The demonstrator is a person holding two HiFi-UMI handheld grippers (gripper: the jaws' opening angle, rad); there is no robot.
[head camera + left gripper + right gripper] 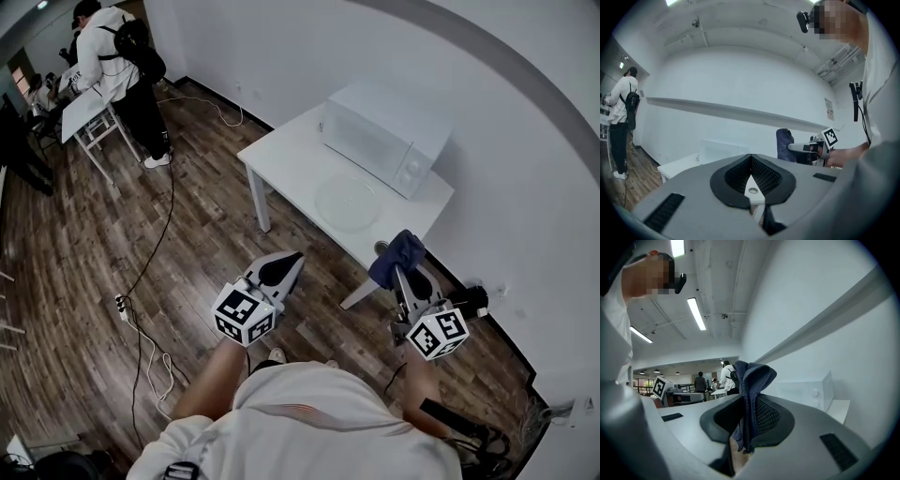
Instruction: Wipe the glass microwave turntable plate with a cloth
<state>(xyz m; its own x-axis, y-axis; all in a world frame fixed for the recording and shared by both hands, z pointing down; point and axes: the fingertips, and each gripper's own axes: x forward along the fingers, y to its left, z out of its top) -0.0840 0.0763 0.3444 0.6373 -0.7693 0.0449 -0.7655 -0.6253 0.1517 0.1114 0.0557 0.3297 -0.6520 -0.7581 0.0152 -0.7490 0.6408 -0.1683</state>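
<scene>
The glass turntable plate (348,203) lies flat on the white table (281,155), in front of the white microwave (380,141). My right gripper (401,265) is shut on a dark blue cloth (397,255), held in the air near the table's near corner. In the right gripper view the cloth (751,394) stands up between the closed jaws of the right gripper (746,427). My left gripper (284,267) hangs over the floor left of the table, shut and empty. The left gripper view shows the left gripper (751,180) with its jaws together, and the cloth (784,144) beyond.
A cable and power strip (122,307) trail across the wooden floor at left. A person with a backpack (117,66) stands at another white table (80,112) far left. White walls bound the table's far and right sides.
</scene>
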